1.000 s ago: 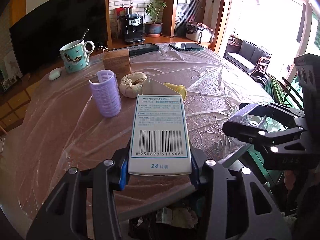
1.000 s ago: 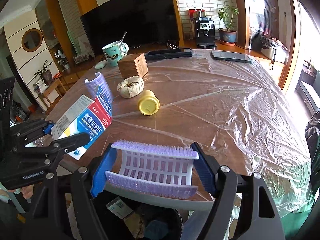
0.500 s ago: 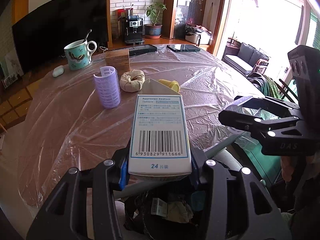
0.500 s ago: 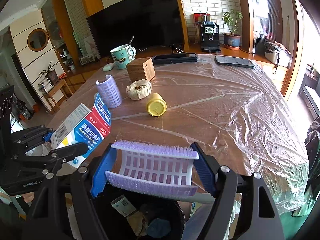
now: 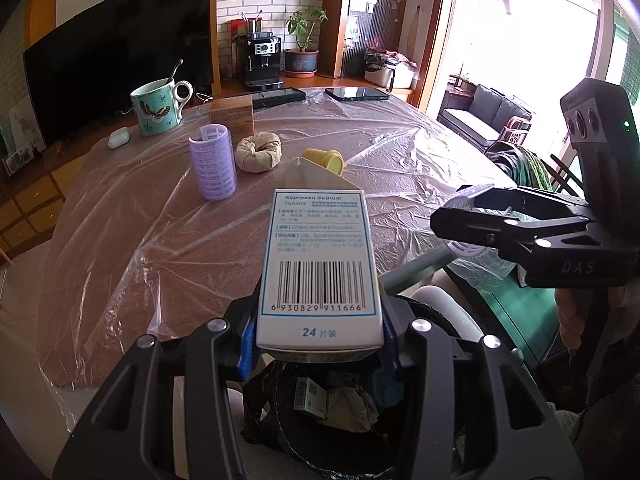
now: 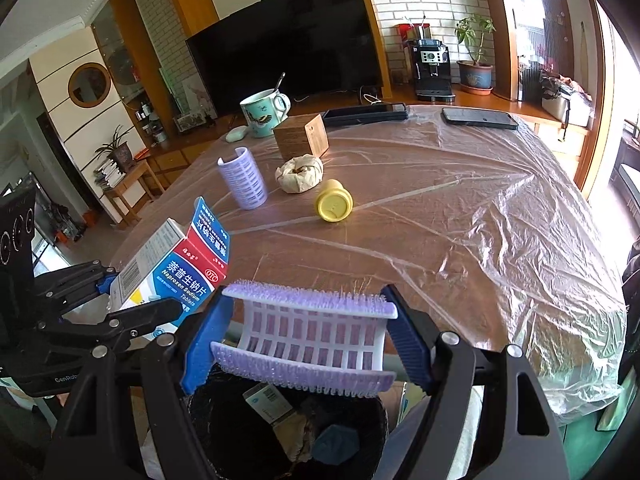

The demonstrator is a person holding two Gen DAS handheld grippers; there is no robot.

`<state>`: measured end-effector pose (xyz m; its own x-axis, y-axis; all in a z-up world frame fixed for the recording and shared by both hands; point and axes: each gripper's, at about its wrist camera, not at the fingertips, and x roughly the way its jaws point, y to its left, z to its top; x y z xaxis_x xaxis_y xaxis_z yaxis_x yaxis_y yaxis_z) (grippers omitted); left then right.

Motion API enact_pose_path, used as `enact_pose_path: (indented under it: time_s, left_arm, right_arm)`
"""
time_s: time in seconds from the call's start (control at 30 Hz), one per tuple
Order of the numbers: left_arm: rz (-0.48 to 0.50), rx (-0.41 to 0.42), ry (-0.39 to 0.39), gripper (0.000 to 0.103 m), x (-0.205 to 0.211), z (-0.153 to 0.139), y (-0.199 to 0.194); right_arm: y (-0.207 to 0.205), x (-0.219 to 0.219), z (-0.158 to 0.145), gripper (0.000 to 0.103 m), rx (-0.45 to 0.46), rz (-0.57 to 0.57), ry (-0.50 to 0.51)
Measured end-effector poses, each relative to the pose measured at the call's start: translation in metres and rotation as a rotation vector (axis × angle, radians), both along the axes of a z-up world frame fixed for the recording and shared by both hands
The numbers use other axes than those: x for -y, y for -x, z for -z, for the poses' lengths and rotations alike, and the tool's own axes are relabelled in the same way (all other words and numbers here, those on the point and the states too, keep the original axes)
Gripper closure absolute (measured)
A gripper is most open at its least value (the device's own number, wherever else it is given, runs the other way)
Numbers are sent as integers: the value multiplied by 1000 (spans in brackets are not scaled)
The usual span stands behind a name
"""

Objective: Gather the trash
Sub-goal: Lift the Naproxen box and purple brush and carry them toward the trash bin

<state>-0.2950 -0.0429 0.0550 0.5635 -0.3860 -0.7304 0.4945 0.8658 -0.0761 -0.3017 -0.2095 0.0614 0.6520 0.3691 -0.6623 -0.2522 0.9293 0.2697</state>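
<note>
My left gripper is shut on a white and blue medicine box, held over a black trash bin that holds paper and a small box. The medicine box also shows in the right wrist view. My right gripper is shut on a purple hair roller above the same bin. On the table lie a second purple roller, a crumpled beige paper wad and a yellow cap.
A round table under clear plastic film carries a butterfly mug, a wooden box, white earbuds case and two phones. A TV and coffee machine stand behind. A sofa is at the right.
Both grippers have drawn back from the table edge and risen, each still holding its item; the bin below shows more fully now.
</note>
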Motion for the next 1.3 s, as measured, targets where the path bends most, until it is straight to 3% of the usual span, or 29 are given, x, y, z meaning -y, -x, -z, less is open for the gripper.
enact_pose_path:
  time_s: [0.83, 1.3]
  left_arm:
    - [95, -43, -16, 56, 6, 8, 46]
    - [125, -93, -47, 56, 9, 26, 59]
  right_arm:
    - [44, 2, 9, 28, -41, -61, -23]
    - [57, -2, 20, 28, -77, -88, -5]
